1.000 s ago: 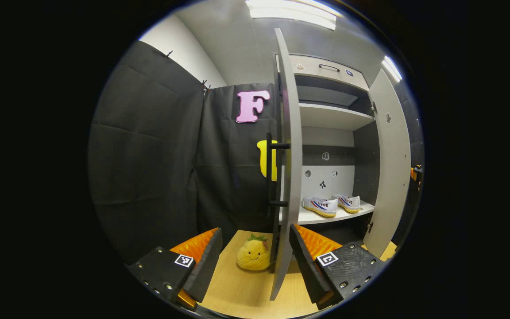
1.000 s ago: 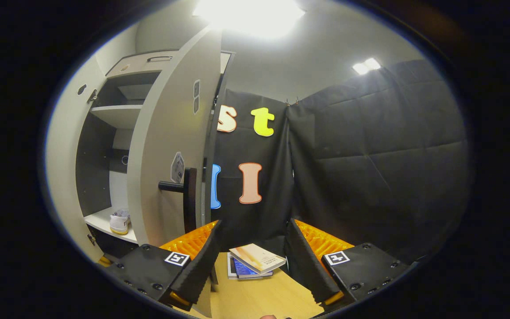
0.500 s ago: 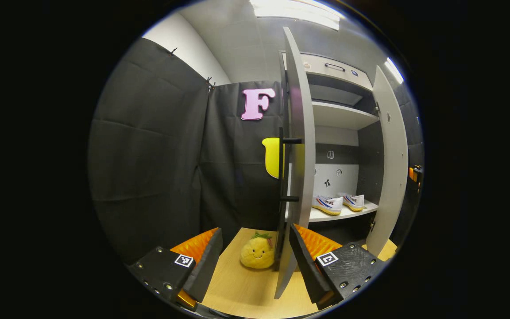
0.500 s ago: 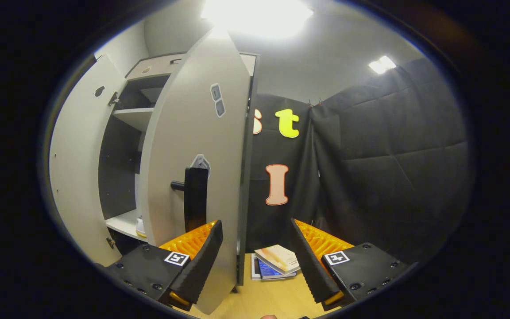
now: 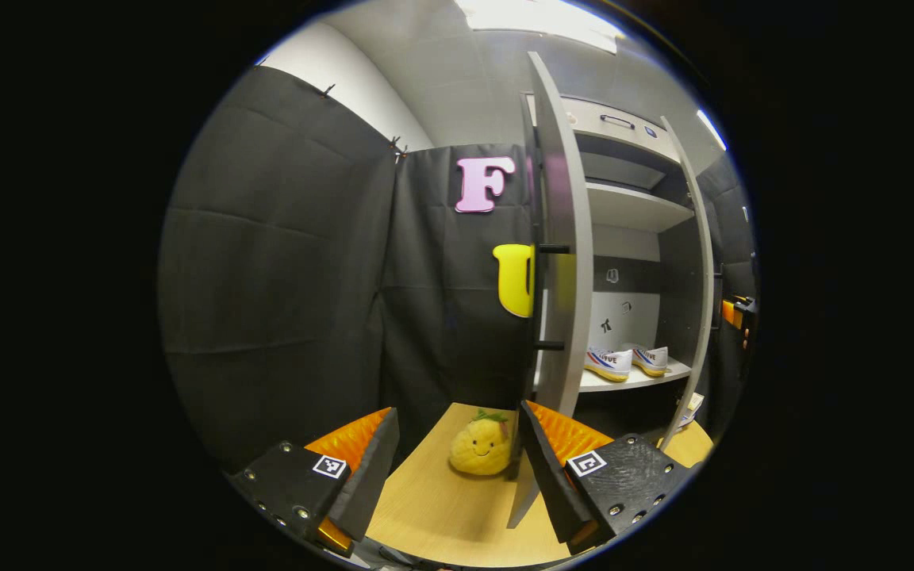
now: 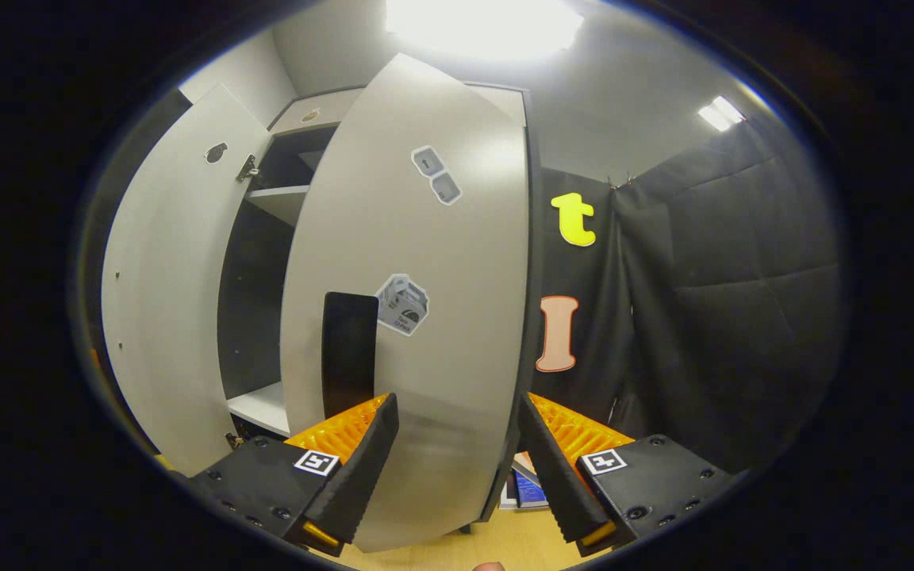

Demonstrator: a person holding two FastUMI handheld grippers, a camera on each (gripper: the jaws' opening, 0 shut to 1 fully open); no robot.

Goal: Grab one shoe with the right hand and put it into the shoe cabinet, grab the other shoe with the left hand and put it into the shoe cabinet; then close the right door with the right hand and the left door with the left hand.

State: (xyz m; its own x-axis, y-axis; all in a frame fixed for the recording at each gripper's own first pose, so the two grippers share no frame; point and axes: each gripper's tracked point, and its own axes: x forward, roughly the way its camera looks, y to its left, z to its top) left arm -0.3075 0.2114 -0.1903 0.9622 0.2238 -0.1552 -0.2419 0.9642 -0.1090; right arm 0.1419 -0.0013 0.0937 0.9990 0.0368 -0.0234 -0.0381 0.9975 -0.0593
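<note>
In the left gripper view, two white shoes (image 5: 608,363) (image 5: 651,358) with striped sides stand side by side on the cabinet's lower shelf (image 5: 631,381). The left door (image 5: 564,238) is edge-on, its black handle (image 5: 540,297) on the outer face. My left gripper (image 5: 457,476) is open, the door's lower edge just inside its right finger (image 5: 552,468). The right door (image 5: 699,277) is half swung in. In the right gripper view, the right door (image 6: 425,317) with its black handle (image 6: 350,353) looms close before my open right gripper (image 6: 453,468).
A yellow plush toy (image 5: 482,448) sits on the wooden floor (image 5: 433,507) by the left door's foot. Books (image 6: 524,488) lie on the floor behind the right door. The left door's inner face (image 6: 163,301) stands at the left in the right gripper view. Upper shelf (image 5: 627,206) is bare.
The right door has swung well inward, hiding the shoe and most of the interior from the right gripper view. The left gripper has drifted left of the left door.
</note>
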